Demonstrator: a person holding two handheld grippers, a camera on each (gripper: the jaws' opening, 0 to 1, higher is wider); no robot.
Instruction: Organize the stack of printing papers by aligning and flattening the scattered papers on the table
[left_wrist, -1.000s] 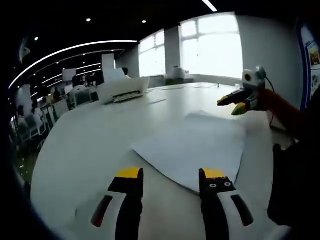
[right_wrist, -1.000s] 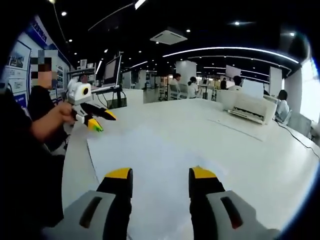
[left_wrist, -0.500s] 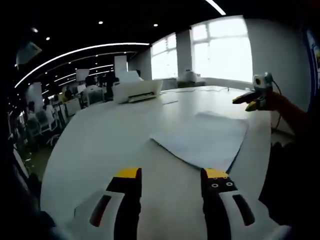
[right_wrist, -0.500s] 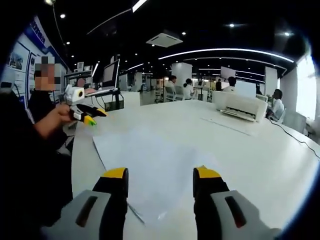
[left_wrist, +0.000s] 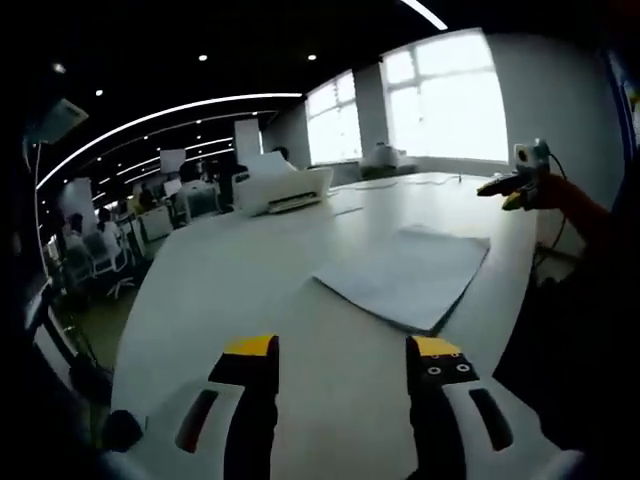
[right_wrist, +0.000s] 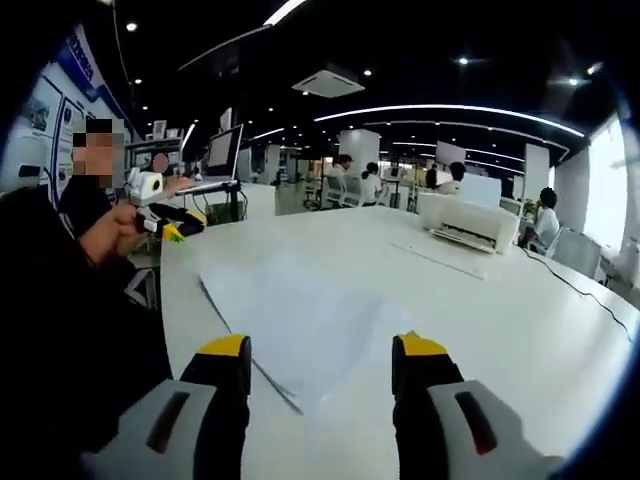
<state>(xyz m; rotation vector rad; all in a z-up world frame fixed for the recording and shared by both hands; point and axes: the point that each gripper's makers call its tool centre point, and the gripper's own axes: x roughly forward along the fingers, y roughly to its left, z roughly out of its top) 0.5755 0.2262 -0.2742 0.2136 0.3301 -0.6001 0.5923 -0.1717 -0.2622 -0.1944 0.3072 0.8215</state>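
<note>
A: In the left gripper view, how does the left gripper (left_wrist: 342, 352) stand?

B: Its two yellow-tipped jaws are spread wide apart with nothing between them, hovering over the bare white table (left_wrist: 230, 290). The stack of printing papers (left_wrist: 408, 277) lies flat on the table beyond the right jaw, well apart from both tips, one corner pointing back toward that jaw.

A: Anything past the papers?

B: The right gripper (left_wrist: 512, 187) shows far off beyond the right jaw, held in a hand above the table's edge; its jaws look nearly together, but it is too small to tell for sure. Beyond the left jaw, far across the table, sits a white printer (left_wrist: 283, 187), and bright windows (left_wrist: 440, 95) stand behind.

A: And the right gripper view?

B: The right gripper (right_wrist: 320, 350) has its jaws open wide, empty, above the table (right_wrist: 520, 320). The stack of printing papers (right_wrist: 300, 315) spreads ahead of the jaws, its near corner reaching between the two tips. Beyond the left jaw, off the papers' far edge, the left gripper (right_wrist: 172, 228) is held in the person's hand (right_wrist: 115, 230). The printer (right_wrist: 468, 220) sits far beyond the right jaw, with seated people (right_wrist: 380, 180) in the background.
</note>
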